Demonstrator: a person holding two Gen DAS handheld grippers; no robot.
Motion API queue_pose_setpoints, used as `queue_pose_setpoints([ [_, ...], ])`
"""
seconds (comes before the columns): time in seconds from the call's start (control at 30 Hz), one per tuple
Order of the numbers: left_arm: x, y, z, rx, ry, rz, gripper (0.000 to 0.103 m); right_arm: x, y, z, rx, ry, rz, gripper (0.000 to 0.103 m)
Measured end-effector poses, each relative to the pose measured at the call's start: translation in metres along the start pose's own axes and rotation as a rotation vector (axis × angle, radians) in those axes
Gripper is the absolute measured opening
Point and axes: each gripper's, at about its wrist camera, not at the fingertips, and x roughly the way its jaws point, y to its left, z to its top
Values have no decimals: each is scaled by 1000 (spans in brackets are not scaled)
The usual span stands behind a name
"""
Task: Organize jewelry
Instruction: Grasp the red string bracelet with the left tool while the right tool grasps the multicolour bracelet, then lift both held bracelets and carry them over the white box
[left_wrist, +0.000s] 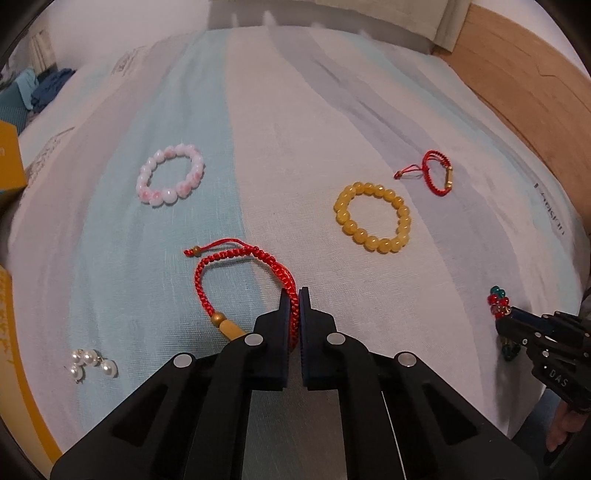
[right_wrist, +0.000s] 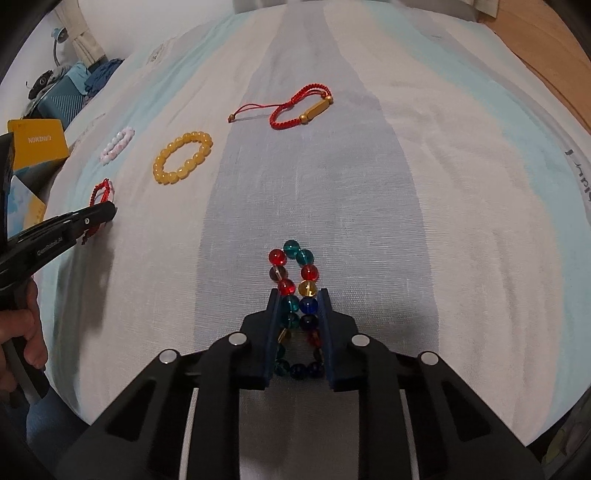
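In the left wrist view, the left gripper (left_wrist: 294, 295) has its jaws pressed together on the right side of a red braided cord bracelet (left_wrist: 236, 269), whose loop lies out to the near left on the striped bedsheet (left_wrist: 295, 147), with a gold bead and tan charm just beside the left finger. Farther off on the left lies a pink-and-white bead bracelet (left_wrist: 170, 174); on the right, a yellow bead bracelet (left_wrist: 372, 218), and beyond it a second red cord bracelet with a gold tube (left_wrist: 436, 171). A cluster of pearl earrings (left_wrist: 90, 363) lies at the near left, beside a yellow box (left_wrist: 11, 162) at the left edge. The grip is on one thin strand only, so the cord could slide through the pads on lifting, and the dangling charm may swing or drag on the fabric. In the right wrist view, the right gripper (right_wrist: 298, 293) is clamped across a multicoloured glass bead bracelet (right_wrist: 295, 295), squeezing the ring into a narrow double row whose far end sticks out past the fingertips. Round, smooth beads between flat pads could roll or pop out sideways, and hard squeezing might strain the elastic. With both tools loaded and the other pieces lying near one another, a low carry could snag or scatter them.
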Motion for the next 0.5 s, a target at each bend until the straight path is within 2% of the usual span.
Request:
queue_pose_setpoints([
  [0.23,-12,-6,-1,9,-20,-5,3,-10,-1,0,3,-19,-1,9],
  [0.5,-22,-10,2,22,-29,-5,3,-19,-3,-1,4,-26,7,9],
])
